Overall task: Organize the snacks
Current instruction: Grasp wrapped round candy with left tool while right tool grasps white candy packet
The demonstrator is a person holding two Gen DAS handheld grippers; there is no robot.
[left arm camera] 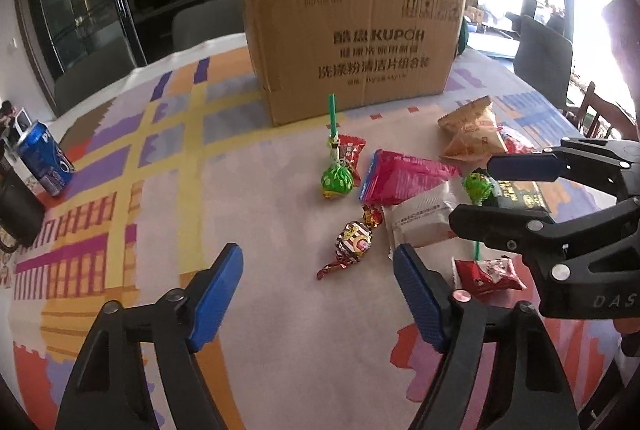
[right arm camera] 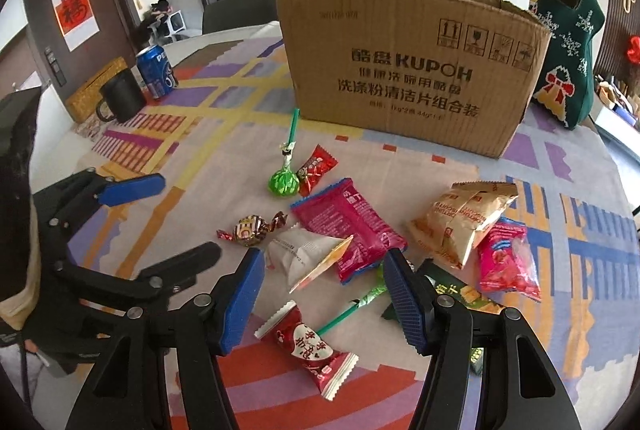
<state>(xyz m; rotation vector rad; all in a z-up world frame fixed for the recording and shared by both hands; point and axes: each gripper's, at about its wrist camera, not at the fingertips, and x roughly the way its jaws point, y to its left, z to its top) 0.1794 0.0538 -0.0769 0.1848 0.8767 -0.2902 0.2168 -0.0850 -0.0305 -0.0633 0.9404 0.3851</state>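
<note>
Snacks lie scattered on a patterned tablecloth (right arm camera: 560, 166) in front of an open cardboard box (right arm camera: 408, 70) that stands upright at the far side. Left gripper (left arm camera: 318, 294) hangs over the cloth with jaws wide, nothing between the blue pads; the foil-wrapped candy (left arm camera: 354, 238) lies just ahead of the gap, not touched. Right gripper (right arm camera: 324, 300) is also parted, pads apart and gripping nothing, hovering above a red heart-print candy (right arm camera: 310, 346) and the green stick of a lollipop (right arm camera: 344, 312); how close the pads are to the table can't be told from this angle. Near it: a white packet (right arm camera: 304, 250) partly overlapping a pink packet (right arm camera: 348, 226), a tan snack bag (right arm camera: 460, 222) resting on a smaller pink bag (right arm camera: 508, 262), and a dark green packet (right arm camera: 468, 296) partly behind the right finger. A second green lollipop (right arm camera: 285, 182) lies closer to the box, touching a small red candy (right arm camera: 316, 168). At the left edge of the table stand a blue soda can (right arm camera: 157, 70) and a black mug (right arm camera: 122, 100), well apart from the snacks.
</note>
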